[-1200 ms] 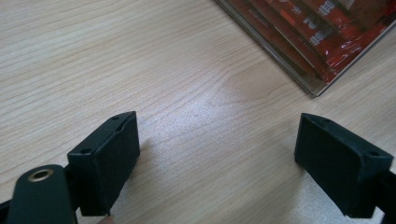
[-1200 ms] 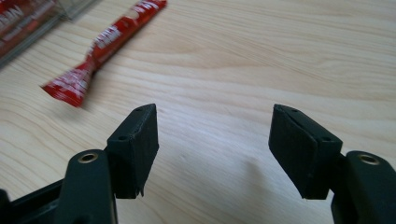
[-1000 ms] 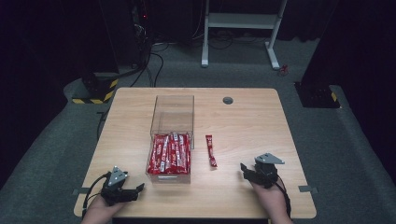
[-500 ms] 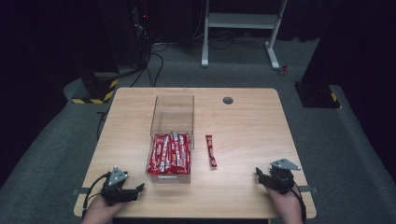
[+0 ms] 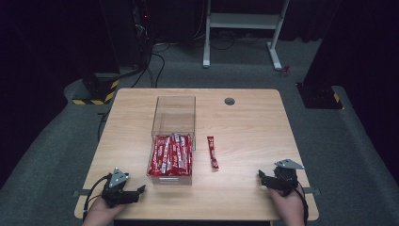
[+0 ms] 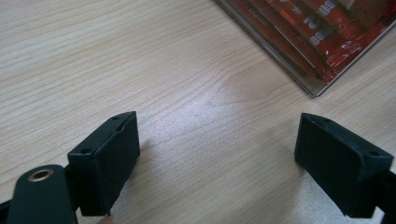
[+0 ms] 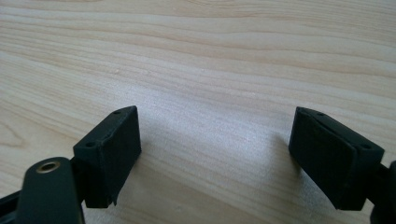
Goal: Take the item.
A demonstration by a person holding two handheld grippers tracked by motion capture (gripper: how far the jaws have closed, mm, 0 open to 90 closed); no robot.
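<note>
I had the right gripper (image 5: 269, 179) resting low at the near right corner of the table (image 5: 254, 117), and its jaws had just been opening; in the right gripper view they stood wide apart over bare wood, with nothing between them. The loose red packet (image 5: 212, 151) lay on the table just right of the clear box (image 5: 172, 141), up and to the left of that gripper, well apart from it. Its long axis ran near to far, tilted only slightly, so I judged the jaws would need to come across its narrow width rather than along its length. The left gripper (image 5: 131, 192) sat at the near left corner, just short of the box's near end, also wide open and holding nothing; its own view caught a corner of the box with red packets (image 6: 299, 28) inside. The box stood between that gripper and the loose packet, so the right hand (image 5: 287, 207) was plainly the nearer one with the clearer path. The near half of the box was stacked with packets, the far half looked empty.
</note>
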